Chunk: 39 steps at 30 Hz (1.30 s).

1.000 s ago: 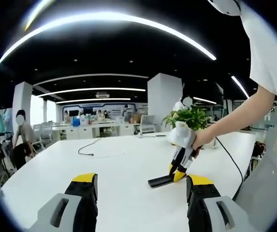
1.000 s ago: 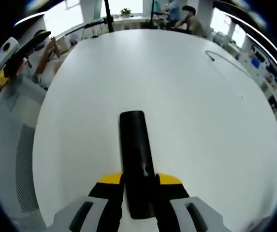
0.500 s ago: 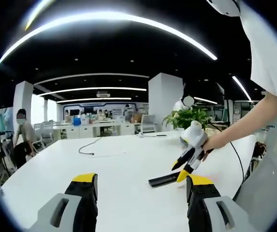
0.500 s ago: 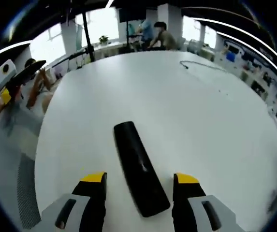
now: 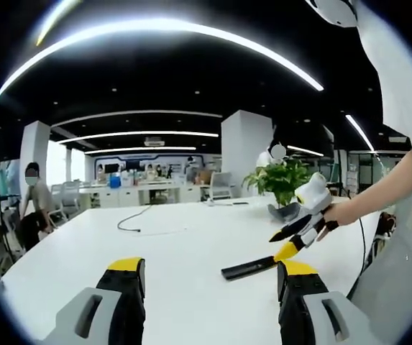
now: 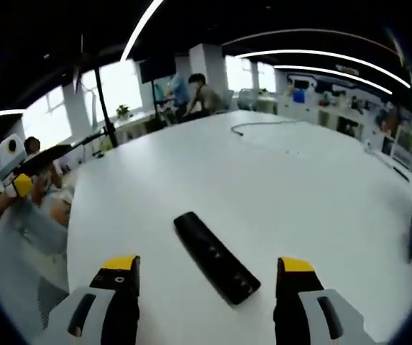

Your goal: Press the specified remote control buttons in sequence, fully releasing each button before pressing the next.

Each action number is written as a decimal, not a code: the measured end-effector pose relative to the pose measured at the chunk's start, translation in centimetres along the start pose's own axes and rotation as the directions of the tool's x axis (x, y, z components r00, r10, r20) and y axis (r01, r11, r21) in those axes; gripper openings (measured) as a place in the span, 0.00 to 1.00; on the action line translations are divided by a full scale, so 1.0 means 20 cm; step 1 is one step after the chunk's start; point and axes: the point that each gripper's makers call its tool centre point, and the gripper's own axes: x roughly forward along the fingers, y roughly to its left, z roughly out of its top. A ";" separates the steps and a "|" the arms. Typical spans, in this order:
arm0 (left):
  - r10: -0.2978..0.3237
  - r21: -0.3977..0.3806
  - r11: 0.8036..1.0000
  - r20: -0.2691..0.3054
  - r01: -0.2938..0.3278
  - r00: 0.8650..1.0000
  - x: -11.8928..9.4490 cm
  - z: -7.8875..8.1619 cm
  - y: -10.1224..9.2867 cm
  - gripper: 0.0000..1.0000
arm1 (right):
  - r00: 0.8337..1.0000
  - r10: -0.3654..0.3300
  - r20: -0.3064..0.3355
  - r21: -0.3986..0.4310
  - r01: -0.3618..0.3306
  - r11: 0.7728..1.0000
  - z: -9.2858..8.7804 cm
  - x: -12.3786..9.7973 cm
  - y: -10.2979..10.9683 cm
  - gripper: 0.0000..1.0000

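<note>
A black remote control (image 5: pixel 252 267) lies flat on the white table (image 5: pixel 177 251). My left gripper (image 5: pixel 213 277) is open and held low over the table, with the remote just ahead of its right finger. A hand (image 5: pixel 346 210) holds my right gripper (image 5: pixel 292 242) open in the air above the remote's right end. From the right gripper view, the remote (image 6: pixel 213 253) lies slanted on the table (image 6: pixel 299 187) between the wide-open fingers of my right gripper (image 6: pixel 206 264), which touch nothing. The left gripper (image 6: pixel 37 165) shows at the far left.
A thin dark cable (image 5: pixel 137 219) lies on the far part of the table, the cable (image 6: pixel 263 123) also showing ahead of the right gripper. A potted plant (image 5: pixel 281 181) stands behind the table. A grey chair (image 5: pixel 396 277) is at the right. People sit at far desks.
My right gripper was shut around the remote a second ago. It has opened wide and drawn up and back off it. The remote stays on the table and the left gripper is still.
</note>
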 end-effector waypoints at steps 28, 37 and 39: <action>-0.007 0.012 1.000 -0.036 0.007 0.999 0.01 -0.03 -0.02 0.80 | 0.884 -0.376 0.278 0.155 0.345 0.926 -0.03 -0.64 0.05 0.99; 0.000 0.010 1.000 -0.048 0.001 0.999 0.01 -0.04 -0.01 0.82 | 0.877 -0.398 0.269 0.114 0.381 0.918 -0.06 -0.74 0.09 0.99; 0.002 0.008 1.000 -0.048 -0.001 0.999 0.01 -0.03 -0.01 0.82 | 0.876 -0.401 0.269 0.119 0.383 0.916 -0.09 -0.76 0.10 0.99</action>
